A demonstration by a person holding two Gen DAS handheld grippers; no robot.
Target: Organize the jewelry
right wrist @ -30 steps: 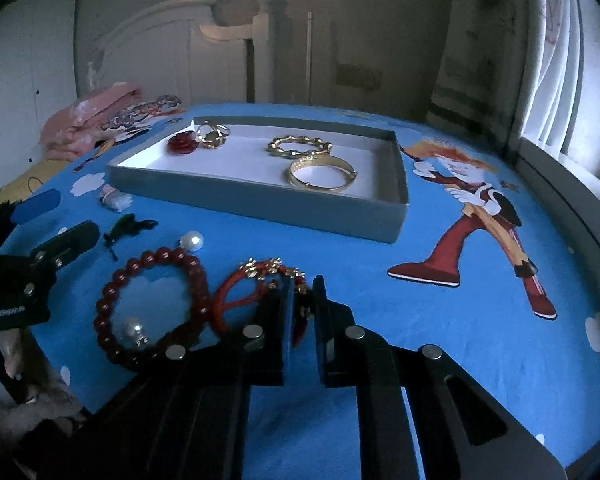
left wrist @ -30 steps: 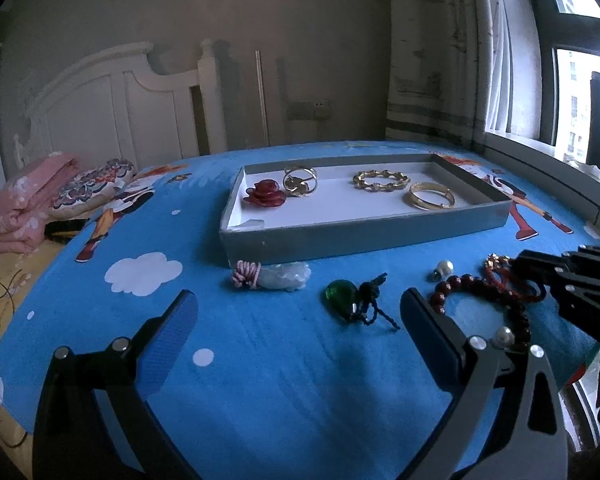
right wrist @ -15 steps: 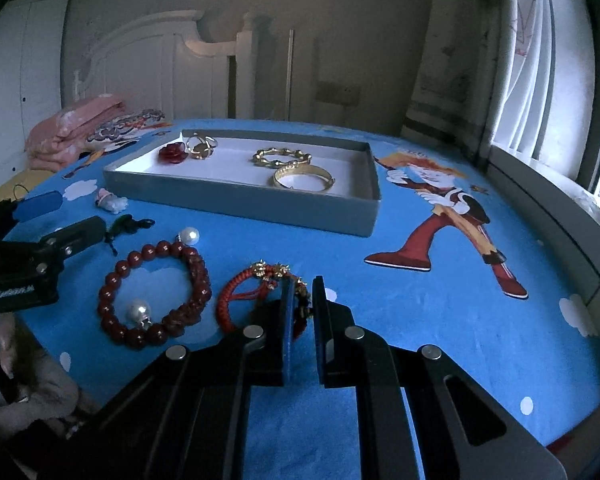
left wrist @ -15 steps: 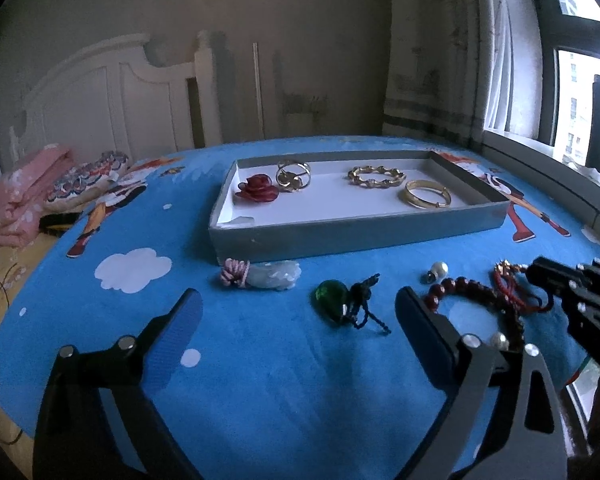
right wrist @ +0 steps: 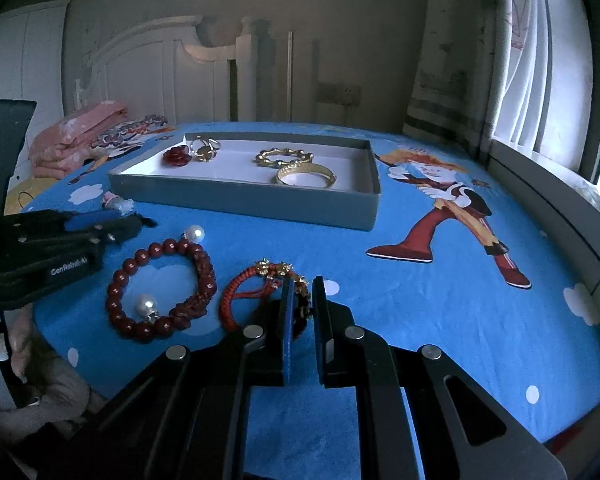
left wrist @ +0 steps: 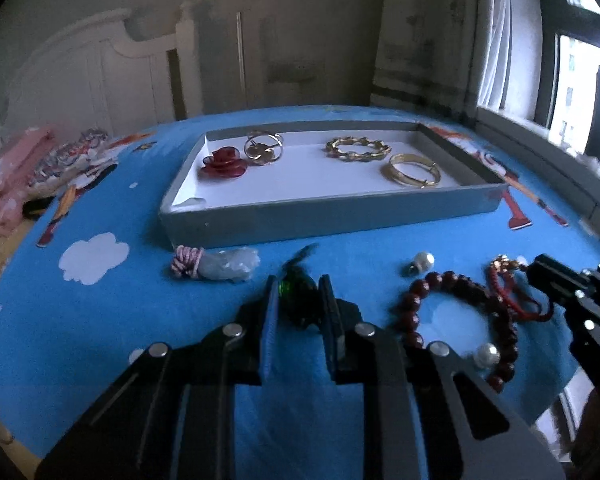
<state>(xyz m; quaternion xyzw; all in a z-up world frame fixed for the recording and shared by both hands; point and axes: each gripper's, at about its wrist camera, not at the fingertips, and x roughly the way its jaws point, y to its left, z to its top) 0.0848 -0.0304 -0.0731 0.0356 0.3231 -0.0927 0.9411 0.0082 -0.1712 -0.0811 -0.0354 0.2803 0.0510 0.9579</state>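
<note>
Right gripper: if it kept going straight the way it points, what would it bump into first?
Probably the red cord bracelet: the right gripper is shut on its near side already. Beyond that lies bare blue sheet, then likely the grey tray.

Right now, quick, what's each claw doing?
Left claw: closing around the green pendant.
Right claw: shut on the red cord bracelet.
</note>
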